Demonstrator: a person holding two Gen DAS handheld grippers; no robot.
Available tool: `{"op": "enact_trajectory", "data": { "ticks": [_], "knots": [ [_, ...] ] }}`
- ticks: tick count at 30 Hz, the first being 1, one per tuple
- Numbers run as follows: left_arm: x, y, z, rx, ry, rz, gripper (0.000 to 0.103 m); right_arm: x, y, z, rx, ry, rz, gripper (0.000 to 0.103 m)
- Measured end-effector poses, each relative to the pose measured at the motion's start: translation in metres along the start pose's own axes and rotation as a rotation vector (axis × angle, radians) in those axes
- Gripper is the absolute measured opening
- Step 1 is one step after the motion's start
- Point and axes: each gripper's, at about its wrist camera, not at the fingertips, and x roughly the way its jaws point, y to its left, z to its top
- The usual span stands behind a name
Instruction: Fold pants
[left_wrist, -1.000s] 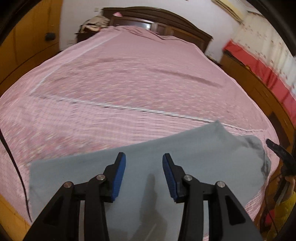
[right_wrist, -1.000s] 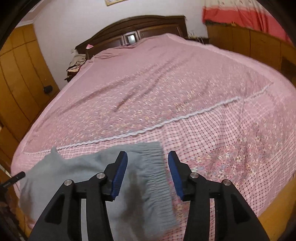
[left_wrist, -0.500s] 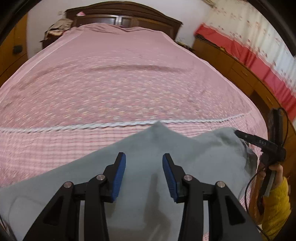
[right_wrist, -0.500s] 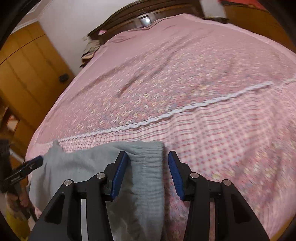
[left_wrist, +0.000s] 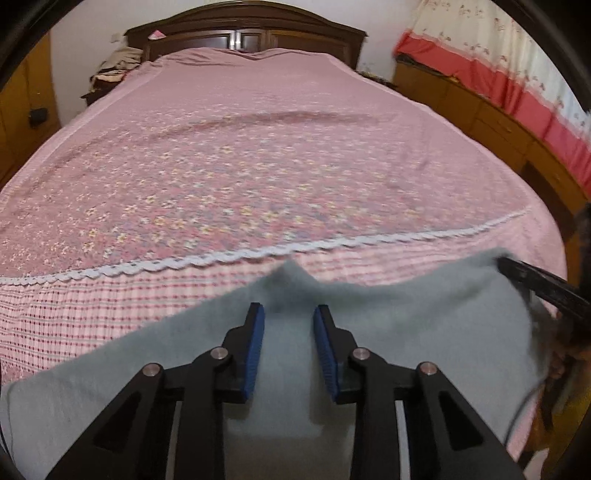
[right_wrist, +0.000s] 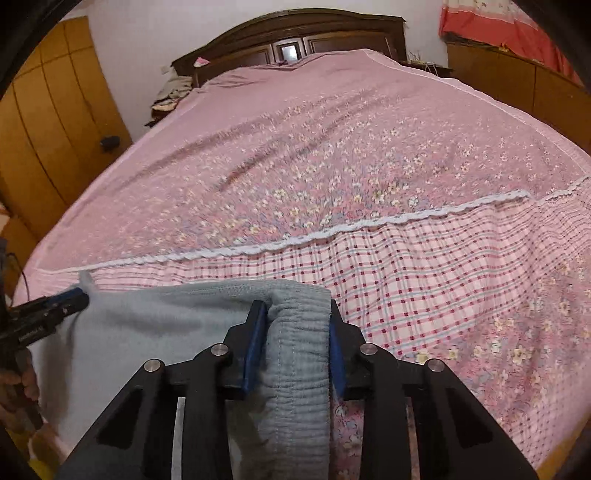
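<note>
Left tongs: black angular linkage arms, silver round rivets at the joints, ribbed blue pads. Right tongs: same build. Yellow sleeve at one wrist, thin black cable alongside.

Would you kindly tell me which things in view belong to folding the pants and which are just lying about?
Belongs to the job:
- grey pants
- right hand-held gripper, jaws just closing around the waistband
- left hand-held gripper, jaws just closing over the fabric
- pink bedspread underneath

Lying about:
- heap of clothes by the headboard
- red-and-cream curtain
</note>
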Motion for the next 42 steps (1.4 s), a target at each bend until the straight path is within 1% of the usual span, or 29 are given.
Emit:
{"op": "enact_trajectory", "data": {
  "ticks": [3,6,9,11,14,16,19,21,22,23,26,31,33,36,39,42],
  "knots": [
    [0.006,0.007,-0.001,-0.033,0.002,-0.017,0.03,0.004,-0.008,0.0,0.033,0.007,0.045,0.033],
    [0.007,0.005,-0.002,-0.004,-0.008,-0.001,0.03,-0.01,-0.016,0.0,0.043,-0.001,0.078,0.034],
    [0.005,0.004,-0.002,-0.01,-0.005,-0.005,0.03,-0.035,-0.024,-0.001,0.077,-0.033,0.042,0.035],
    [0.0,0.004,-0.002,-0.024,0.001,-0.012,0.03,-0.055,-0.031,-0.004,0.104,-0.063,0.051,0.035],
    [-0.008,0.001,-0.003,-0.032,0.011,-0.023,0.033,-0.084,-0.042,-0.017,0.152,-0.102,0.042,0.035],
    [-0.014,-0.005,-0.006,-0.031,0.01,-0.041,0.033,-0.093,-0.049,-0.027,0.189,-0.105,0.034,0.035],
    [-0.019,-0.018,-0.01,-0.021,0.011,-0.068,0.033,-0.102,-0.059,-0.052,0.234,-0.083,-0.001,0.035],
    [-0.021,-0.026,-0.014,-0.011,0.013,-0.075,0.034,-0.1,-0.062,-0.071,0.247,-0.056,-0.025,0.035],
    [-0.021,-0.031,-0.015,-0.007,0.014,-0.074,0.034,-0.097,-0.063,-0.075,0.249,-0.041,-0.026,0.035],
    [-0.021,-0.034,-0.017,-0.001,0.016,-0.073,0.034,-0.094,-0.062,-0.084,0.253,-0.018,-0.014,0.035],
    [-0.02,-0.04,-0.02,0.007,0.02,-0.065,0.035,-0.089,-0.054,-0.096,0.253,-0.003,0.03,0.035],
    [-0.023,-0.044,-0.022,0.008,0.02,-0.067,0.035,-0.093,-0.038,-0.089,0.247,-0.04,0.098,0.035],
    [-0.023,-0.044,-0.023,0.004,0.023,-0.069,0.035,-0.091,-0.028,-0.08,0.215,-0.052,0.073,0.035],
    [-0.023,-0.044,-0.024,0.001,0.024,-0.069,0.035,-0.082,-0.02,-0.073,0.193,-0.032,0.041,0.035],
    [-0.022,-0.045,-0.025,0.002,0.024,-0.067,0.035,-0.07,-0.016,-0.071,0.203,-0.012,0.037,0.035],
    [-0.02,-0.044,-0.025,0.003,0.027,-0.067,0.035,-0.065,-0.02,-0.077,0.25,-0.003,0.051,0.036]
  ]
}}
